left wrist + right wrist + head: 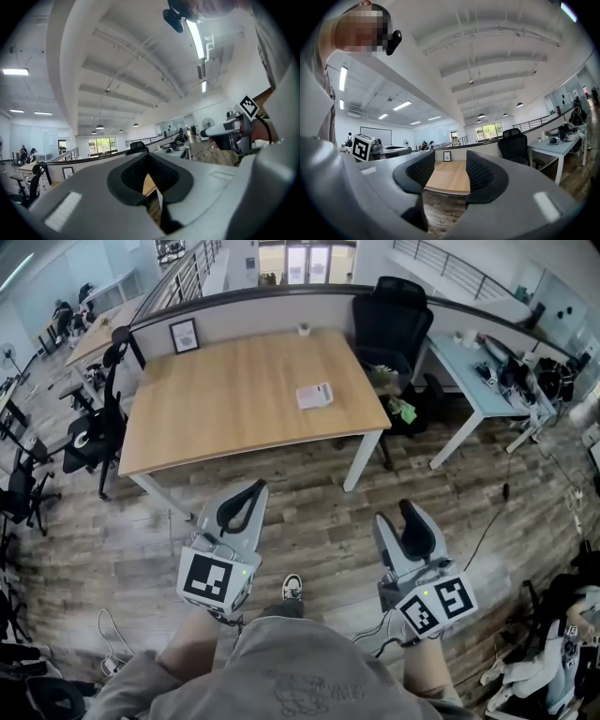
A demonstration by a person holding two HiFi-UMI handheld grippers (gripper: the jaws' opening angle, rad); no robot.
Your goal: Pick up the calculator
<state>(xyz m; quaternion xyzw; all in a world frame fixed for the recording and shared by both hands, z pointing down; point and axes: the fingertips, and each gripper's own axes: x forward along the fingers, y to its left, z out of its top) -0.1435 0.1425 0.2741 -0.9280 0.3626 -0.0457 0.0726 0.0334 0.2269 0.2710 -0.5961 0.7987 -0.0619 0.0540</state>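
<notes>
Wooden tabletop [234, 399], calculator [315, 396] upon it; we hold left tongs [255, 491] pressed together, empty; right tongs [401, 517] spread, empty.

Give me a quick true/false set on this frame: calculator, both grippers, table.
1. The calculator lies on the wooden table. True.
2. The right gripper is shut on the calculator. False: its jaws stand apart with nothing between them, and it is well short of the calculator.
3. A picture frame stands at the table's far edge. True.
4. Both grippers hang over the table top. False: both are over the floor, on the table's near side.
5. The left gripper holds nothing. True: its jaws meet at the tips around empty space.
</notes>
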